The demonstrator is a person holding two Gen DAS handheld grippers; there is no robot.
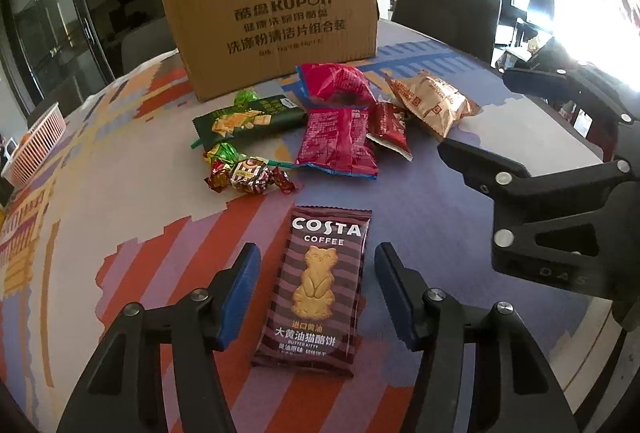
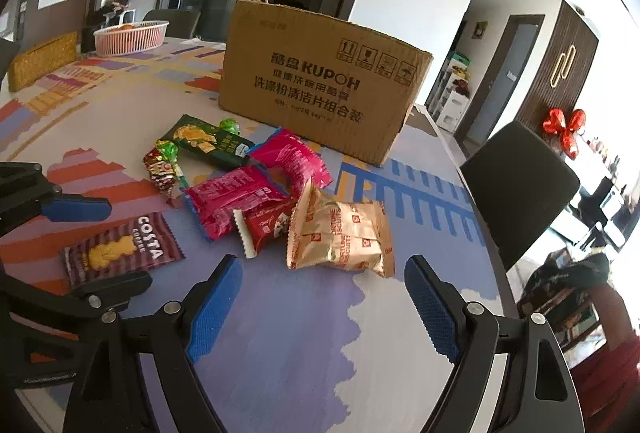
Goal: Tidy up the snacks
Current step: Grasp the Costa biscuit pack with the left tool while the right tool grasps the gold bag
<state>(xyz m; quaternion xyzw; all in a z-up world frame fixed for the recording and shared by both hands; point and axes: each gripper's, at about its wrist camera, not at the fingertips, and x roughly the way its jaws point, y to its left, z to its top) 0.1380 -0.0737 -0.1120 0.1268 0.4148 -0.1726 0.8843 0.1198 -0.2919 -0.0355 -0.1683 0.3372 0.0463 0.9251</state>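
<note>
zero done: every snack lies loose on the patterned bench (image 1: pixel 120 193), none seen in the brown cardboard box (image 1: pixel 276 21)
left claw (image 1: pixel 316 297): part open, straddling the maroon costa biscuit pack (image 1: pixel 320 285), pads clear
right claw (image 2: pixel 324 309): wide, empty, near the gold foil biscuit bag (image 2: pixel 340 233)
left: all snacks

The tall brown corrugated-cardboard box (image 1: pixel 276 21) looked matt and rough at its torn top edge. The purple striped Costa biscuit packet (image 1: pixel 316 289) and the crumpled magenta foil bags (image 1: pixel 340 137) were glossy plastic film; the gold fortune-biscuit pouch (image 2: pixel 340 237) shone metallic. The left gripper's blue pads (image 1: pixel 240 293) were textured rubber on matt black plastic arms, and the patterned tablecloth (image 1: pixel 120 201) looked smooth
</note>
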